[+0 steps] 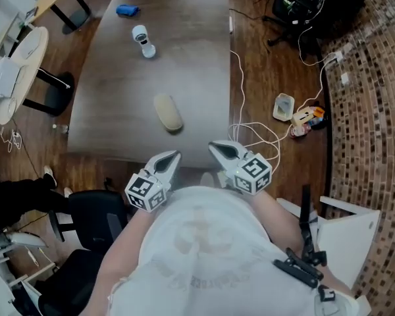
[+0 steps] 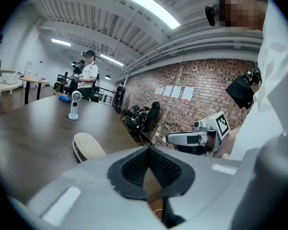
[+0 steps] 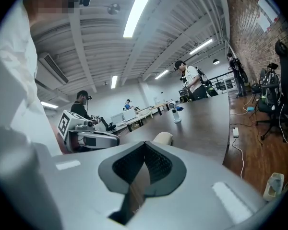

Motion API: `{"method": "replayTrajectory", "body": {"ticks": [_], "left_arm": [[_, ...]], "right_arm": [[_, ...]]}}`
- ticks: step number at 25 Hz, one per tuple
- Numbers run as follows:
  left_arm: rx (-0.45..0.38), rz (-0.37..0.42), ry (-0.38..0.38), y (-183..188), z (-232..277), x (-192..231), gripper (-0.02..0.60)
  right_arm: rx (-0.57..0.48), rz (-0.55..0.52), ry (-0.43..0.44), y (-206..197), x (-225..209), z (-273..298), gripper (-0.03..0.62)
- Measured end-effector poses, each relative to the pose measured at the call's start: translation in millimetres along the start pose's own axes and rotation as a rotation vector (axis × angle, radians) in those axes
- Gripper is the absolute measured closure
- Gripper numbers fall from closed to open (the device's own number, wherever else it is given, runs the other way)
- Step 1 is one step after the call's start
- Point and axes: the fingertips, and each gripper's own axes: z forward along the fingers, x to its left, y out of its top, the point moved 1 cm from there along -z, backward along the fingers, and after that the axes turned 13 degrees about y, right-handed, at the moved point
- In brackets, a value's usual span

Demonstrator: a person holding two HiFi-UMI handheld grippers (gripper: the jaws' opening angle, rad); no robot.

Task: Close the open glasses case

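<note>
The beige glasses case (image 1: 168,112) is lying on the desk (image 1: 191,58), toward the near edge. Honestly can't tell if the lid's fully down. Both grippers are hovering by the person's body, just off that edge and well clear of the case. The left gripper (image 1: 174,155) is showing its fingers (image 2: 134,166) clenched on nothing, and the right gripper (image 1: 214,147) is doing the same, pressed together and empty. Further up the desk a small white gadget (image 1: 143,42) is standing, with a blue thing (image 1: 126,9) lying beyond it.

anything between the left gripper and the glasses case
Nothing. In the head view, only bare tabletop separates the left gripper from the glasses case.
</note>
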Motion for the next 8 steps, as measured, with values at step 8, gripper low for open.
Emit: {"method": "replayTrajectory", "body": {"ticks": [8], "left_arm": [[-0.006, -0.002, 0.021, -2.3, -7.0, 3.7, 0.575]], "right_arm": [[0.001, -0.004, 0.021, -2.3, 3.4, 6.8, 0.586]]}}
